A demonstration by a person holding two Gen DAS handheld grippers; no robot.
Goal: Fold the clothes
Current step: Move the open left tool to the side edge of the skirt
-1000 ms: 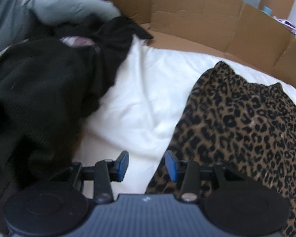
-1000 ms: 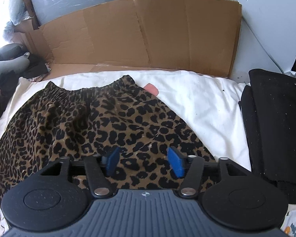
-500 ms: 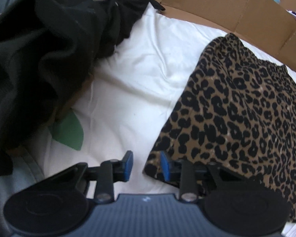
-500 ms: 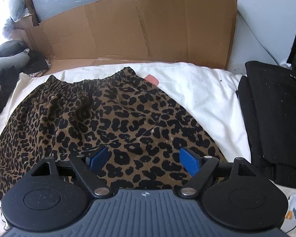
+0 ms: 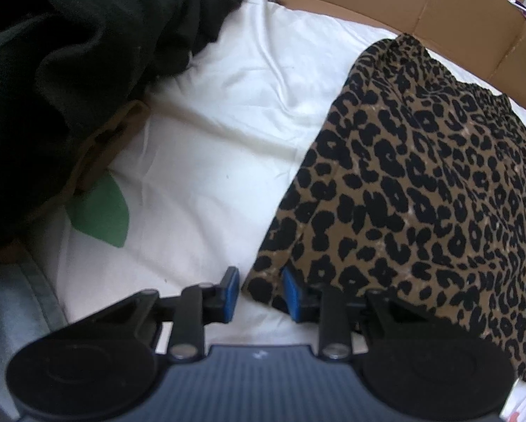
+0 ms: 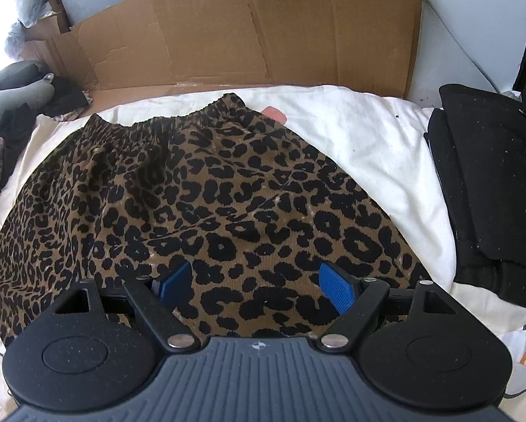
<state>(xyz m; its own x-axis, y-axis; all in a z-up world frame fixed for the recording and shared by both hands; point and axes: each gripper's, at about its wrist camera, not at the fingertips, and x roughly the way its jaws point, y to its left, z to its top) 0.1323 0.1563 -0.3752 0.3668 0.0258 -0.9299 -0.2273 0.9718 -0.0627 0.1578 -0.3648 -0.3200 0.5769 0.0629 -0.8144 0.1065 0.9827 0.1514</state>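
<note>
Leopard-print skirt [image 6: 210, 190] lies flat on the white bed sheet [image 5: 210, 161], centre of the right wrist view. Left tongs [image 5: 259, 295] have just been closing, the skirt's lower-left hem corner between the pads, not yet pinched. Right tongs [image 6: 255, 283] stand wide apart above the hem.

I was in a home bedroom: a bed with white sheet [image 6: 361, 147], clothes heaped [image 5: 69, 70] on it, cardboard [image 6: 263, 28] against the wall.
</note>
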